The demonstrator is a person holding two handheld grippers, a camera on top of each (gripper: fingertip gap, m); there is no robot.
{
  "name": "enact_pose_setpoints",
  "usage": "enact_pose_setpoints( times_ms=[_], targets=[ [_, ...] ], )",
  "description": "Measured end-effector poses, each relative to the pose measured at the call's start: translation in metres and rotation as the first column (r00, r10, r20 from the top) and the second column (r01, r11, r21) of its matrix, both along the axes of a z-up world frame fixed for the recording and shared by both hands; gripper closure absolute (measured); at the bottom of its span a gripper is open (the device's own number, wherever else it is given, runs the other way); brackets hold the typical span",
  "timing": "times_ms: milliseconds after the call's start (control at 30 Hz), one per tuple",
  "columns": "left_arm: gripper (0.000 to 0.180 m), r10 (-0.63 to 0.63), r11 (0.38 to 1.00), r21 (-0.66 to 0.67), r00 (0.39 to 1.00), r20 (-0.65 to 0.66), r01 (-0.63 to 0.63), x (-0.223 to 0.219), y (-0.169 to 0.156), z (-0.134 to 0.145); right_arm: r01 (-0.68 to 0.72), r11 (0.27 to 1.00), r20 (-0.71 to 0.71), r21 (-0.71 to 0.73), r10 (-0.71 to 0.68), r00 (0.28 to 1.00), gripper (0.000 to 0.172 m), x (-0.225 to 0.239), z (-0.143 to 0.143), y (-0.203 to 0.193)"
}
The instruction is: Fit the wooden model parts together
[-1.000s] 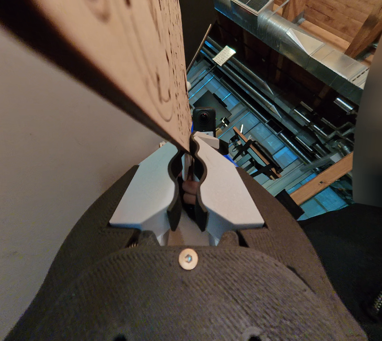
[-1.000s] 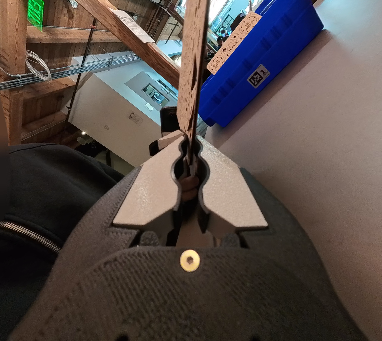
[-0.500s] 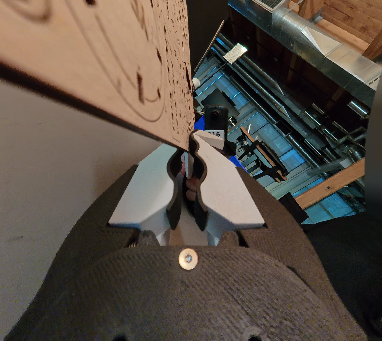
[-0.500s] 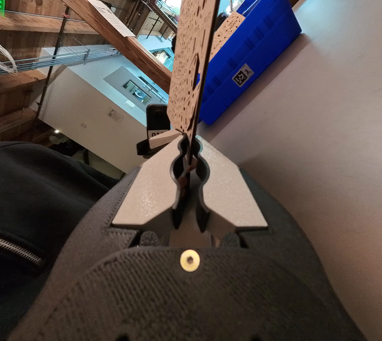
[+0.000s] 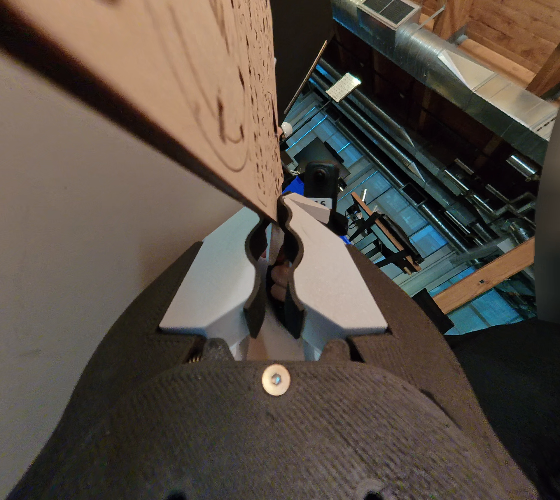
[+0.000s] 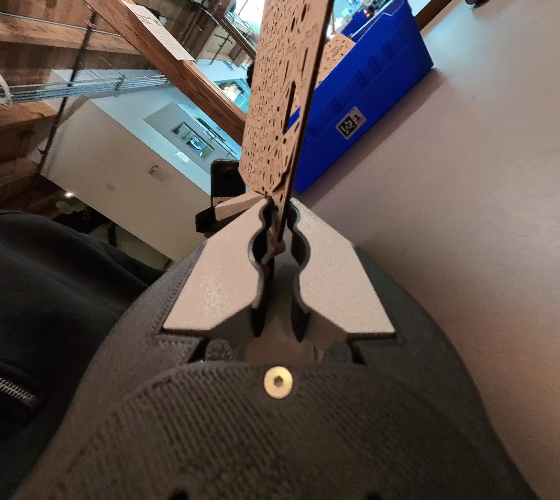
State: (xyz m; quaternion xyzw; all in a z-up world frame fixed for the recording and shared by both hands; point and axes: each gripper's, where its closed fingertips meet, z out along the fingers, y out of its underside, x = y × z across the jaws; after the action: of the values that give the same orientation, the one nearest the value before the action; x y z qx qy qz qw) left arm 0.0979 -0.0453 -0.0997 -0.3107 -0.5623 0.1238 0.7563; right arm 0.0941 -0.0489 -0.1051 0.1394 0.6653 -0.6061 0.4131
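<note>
The right tool (image 6: pixel 280 212) has loosened since a moment ago; a gap now shows beside the thin, laser-engraved brown wooden panel (image 6: pixel 291 76) standing between its fingers. The left tool (image 5: pixel 277 212) is clamped shut on the panel's corner. Behind stands a blue plastic bin (image 6: pixel 372 85) on the grey counter (image 6: pixel 454 212). Held by one corner only, the panel could swing or slip.

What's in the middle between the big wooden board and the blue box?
Nothing. In the right wrist view the wooden board stands in front of the blue box, overlapping it, with only bare grey table beside them.
</note>
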Motion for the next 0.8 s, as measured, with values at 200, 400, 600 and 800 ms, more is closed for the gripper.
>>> enact_pose_setpoints(
  times_ms=[200, 400, 600, 800],
  targets=[
    [0.18, 0.015, 1.0, -0.027, 1.0, -0.027, -0.015, 0.002, -0.001, 0.004, -0.074, 0.997, 0.064, 0.001, 0.073, 0.995, 0.166, 0.002, 0.0, 0.006],
    [0.18, -0.012, 1.0, -0.009, 1.0, -0.025, 0.012, 0.002, 0.002, 0.003, -0.116, 0.993, 0.022, 0.025, 0.115, 0.993, 0.167, 0.002, -0.003, 0.012],
    [0.18, -0.007, 1.0, -0.002, 1.0, 0.01, 0.007, 0.0, 0.0, -0.002, -0.078, 0.995, -0.025, 0.059, 0.08, 0.996, 0.167, 0.0, -0.008, 0.011],
    [0.179, -0.033, 0.997, 0.066, 0.998, -0.045, 0.036, 0.001, -0.001, 0.005, -0.062, 0.997, 0.056, -0.043, 0.064, 0.996, 0.17, 0.0, 0.007, 0.011]
  ],
)
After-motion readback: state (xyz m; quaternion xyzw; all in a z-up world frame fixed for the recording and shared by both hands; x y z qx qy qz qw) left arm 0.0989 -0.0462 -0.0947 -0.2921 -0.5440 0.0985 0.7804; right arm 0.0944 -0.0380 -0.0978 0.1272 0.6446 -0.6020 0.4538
